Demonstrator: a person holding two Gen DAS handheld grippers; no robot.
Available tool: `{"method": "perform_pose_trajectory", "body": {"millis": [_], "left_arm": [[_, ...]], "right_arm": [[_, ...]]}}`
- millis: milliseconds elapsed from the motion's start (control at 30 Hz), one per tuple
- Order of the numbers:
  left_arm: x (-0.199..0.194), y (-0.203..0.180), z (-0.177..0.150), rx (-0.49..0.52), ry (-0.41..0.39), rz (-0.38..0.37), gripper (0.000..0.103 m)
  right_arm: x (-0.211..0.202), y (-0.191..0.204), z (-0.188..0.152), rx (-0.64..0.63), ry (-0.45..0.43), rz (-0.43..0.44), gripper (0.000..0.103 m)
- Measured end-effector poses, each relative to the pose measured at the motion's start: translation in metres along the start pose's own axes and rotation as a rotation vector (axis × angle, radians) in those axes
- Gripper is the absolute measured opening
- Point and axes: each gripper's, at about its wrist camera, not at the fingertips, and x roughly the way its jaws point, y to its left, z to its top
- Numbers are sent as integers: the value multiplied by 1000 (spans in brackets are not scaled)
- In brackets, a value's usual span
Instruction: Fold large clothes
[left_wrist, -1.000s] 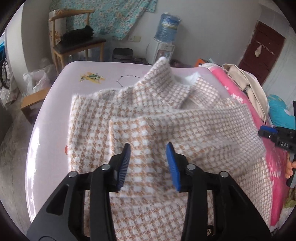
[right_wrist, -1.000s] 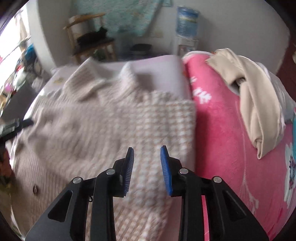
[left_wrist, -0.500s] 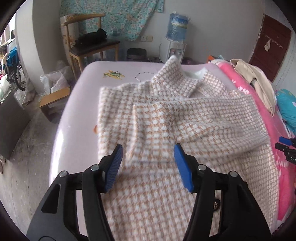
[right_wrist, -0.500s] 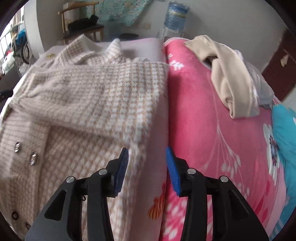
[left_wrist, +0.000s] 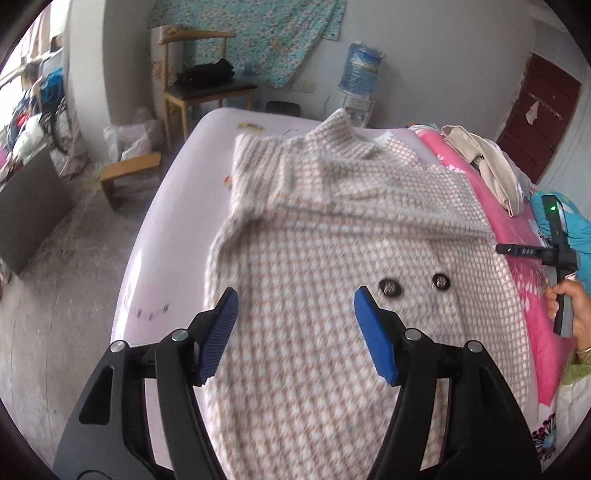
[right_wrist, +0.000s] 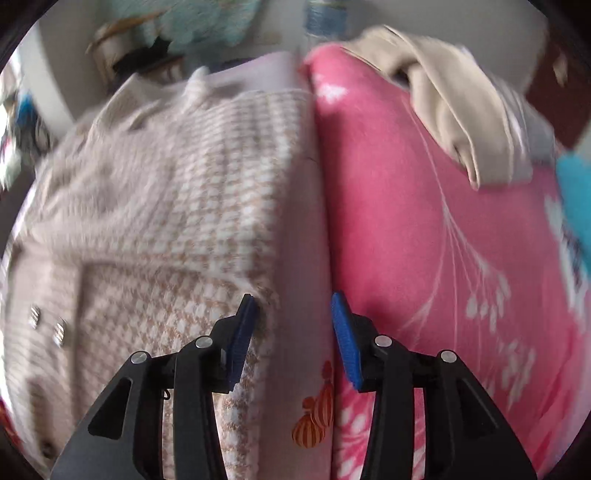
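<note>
- Two grippers hang over one houndstooth coat, which lies spread on the pale mattress with both sleeves folded across its chest.
- Only the left wrist view shows the whole coat: its collar points to the water dispenser, and two dark buttons sit below the folded sleeves.
- The left gripper is above the coat's lower half, jaws wide and opening, nothing between them.
- That view also catches a hand at the coat's right edge.
- The right wrist view, blurred, shows the coat's right edge against a pink blanket, with a beige garment lying beyond the coat.
- The right gripper is partly open and empty, straddling that edge.
</note>
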Motion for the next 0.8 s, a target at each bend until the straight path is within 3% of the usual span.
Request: {"method": "perform_pose_trajectory", "body": {"millis": [100, 267, 400, 533, 667, 733, 800], "left_arm": [[-4, 17, -26, -57, 29, -5, 62], [-19, 23, -60, -61, 37, 0, 62], [-31, 12, -91, -20, 25, 14, 62], [-35, 4, -118, 11, 34, 44, 62], [-33, 3, -142, 58, 49, 121, 62], [-32, 6, -155, 76, 71, 181, 62], [-44, 7, -162, 85, 43, 176, 62]], "right_arm": [[-21, 5, -13, 6, -42, -37, 42], [-73, 31, -62, -52, -136, 74, 44], [-99, 64, -125, -154, -172, 144, 49], [-99, 90, -183, -213, -130, 177, 59], [-83, 103, -230, -290, -56, 93, 61], [-86, 99, -241, -294, -68, 90, 61], [-98, 94, -248, -276, -60, 94, 61]]}}
